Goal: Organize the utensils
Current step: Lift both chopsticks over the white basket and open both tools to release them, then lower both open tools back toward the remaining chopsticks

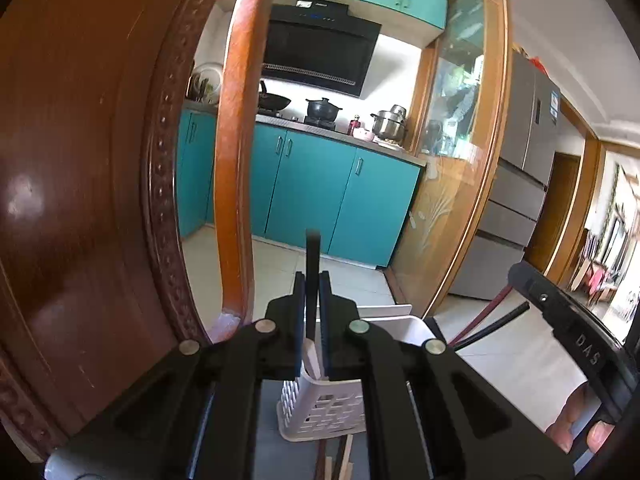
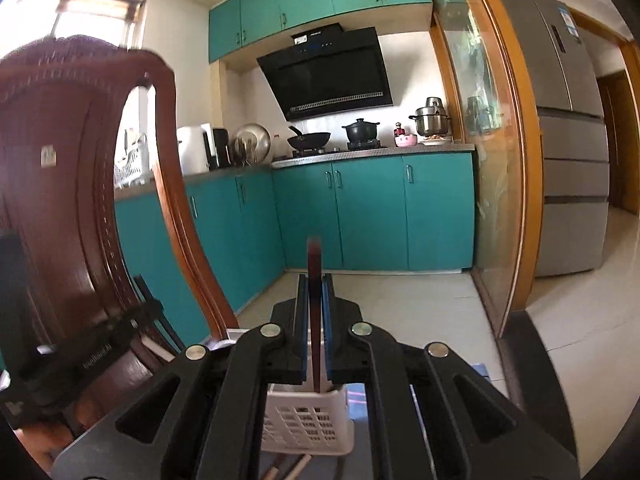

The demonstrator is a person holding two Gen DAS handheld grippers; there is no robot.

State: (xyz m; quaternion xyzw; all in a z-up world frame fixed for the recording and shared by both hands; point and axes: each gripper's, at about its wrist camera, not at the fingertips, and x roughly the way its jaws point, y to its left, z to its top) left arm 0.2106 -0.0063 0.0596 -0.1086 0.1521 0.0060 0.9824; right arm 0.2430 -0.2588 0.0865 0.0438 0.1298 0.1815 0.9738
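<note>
the left gripper (image 1: 313, 300) is clamped on a dark chopstick (image 1: 312, 264) standing upright above the white slotted basket (image 1: 324, 408). the right gripper (image 2: 315, 304) is clamped on a reddish-brown chopstick (image 2: 314, 276), its lower end inside the same basket (image 2: 308, 420). more utensils (image 2: 286, 468) lie on the surface just before it.

daylight bright | window (image 2: 96, 20) glare | fisheye edges warped | chair (image 2: 60, 160) blurred
</note>
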